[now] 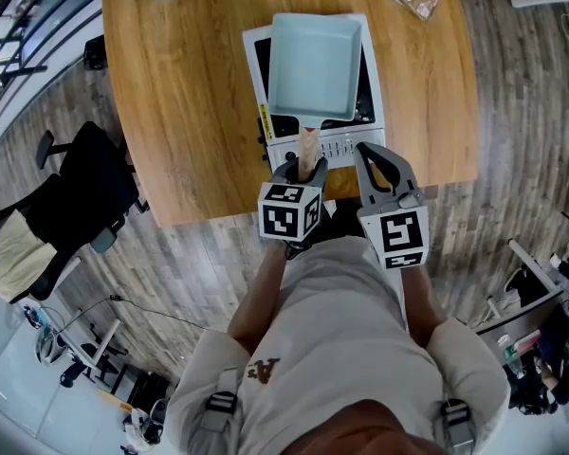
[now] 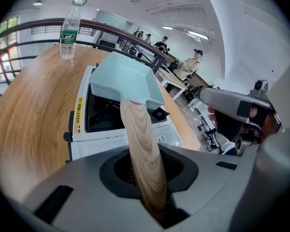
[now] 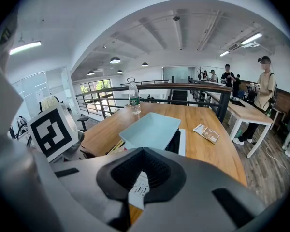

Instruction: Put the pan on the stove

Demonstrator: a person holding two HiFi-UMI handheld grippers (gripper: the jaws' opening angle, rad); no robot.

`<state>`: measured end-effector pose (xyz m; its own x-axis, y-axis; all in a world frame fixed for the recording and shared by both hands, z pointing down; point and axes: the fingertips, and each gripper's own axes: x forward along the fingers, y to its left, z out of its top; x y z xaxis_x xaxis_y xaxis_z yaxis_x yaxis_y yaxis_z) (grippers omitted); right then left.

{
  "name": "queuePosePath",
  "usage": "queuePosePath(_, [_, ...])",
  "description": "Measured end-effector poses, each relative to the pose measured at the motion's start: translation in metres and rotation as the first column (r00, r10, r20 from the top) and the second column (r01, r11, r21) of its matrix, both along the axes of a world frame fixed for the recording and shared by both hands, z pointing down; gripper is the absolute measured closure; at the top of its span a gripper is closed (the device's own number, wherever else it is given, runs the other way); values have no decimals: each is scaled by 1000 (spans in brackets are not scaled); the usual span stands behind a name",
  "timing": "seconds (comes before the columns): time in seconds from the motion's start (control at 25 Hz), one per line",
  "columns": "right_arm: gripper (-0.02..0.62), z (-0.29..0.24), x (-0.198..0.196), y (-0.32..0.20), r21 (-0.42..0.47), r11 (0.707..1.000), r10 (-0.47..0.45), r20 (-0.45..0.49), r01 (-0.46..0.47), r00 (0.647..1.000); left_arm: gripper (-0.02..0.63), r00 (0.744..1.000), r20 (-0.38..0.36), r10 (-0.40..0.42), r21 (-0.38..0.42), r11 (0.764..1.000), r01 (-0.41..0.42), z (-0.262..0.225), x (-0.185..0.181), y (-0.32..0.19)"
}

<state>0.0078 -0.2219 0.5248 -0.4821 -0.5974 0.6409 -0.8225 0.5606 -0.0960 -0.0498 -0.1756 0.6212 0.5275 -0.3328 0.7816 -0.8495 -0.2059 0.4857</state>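
The left gripper [image 1: 309, 167] has its jaws clamped on the wooden handle [image 2: 144, 149] of the light-blue square pan [image 1: 315, 64], whose body lies straight ahead of those jaws, over the white portable stove [image 1: 334, 148]. The right gripper [image 1: 385, 165], just right of the handle, is spread and empty. If the pan is not seated flat, letting go could let the handle's weight tip it; a snagging jaw could drag it.
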Motion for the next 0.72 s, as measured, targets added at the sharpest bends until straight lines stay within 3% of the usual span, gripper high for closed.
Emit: queuePosePath(0.72, [575,-4,0,0,5,1000,0,-1,0,1000,501,999,36,31,23,999,-32,-4,0,-1])
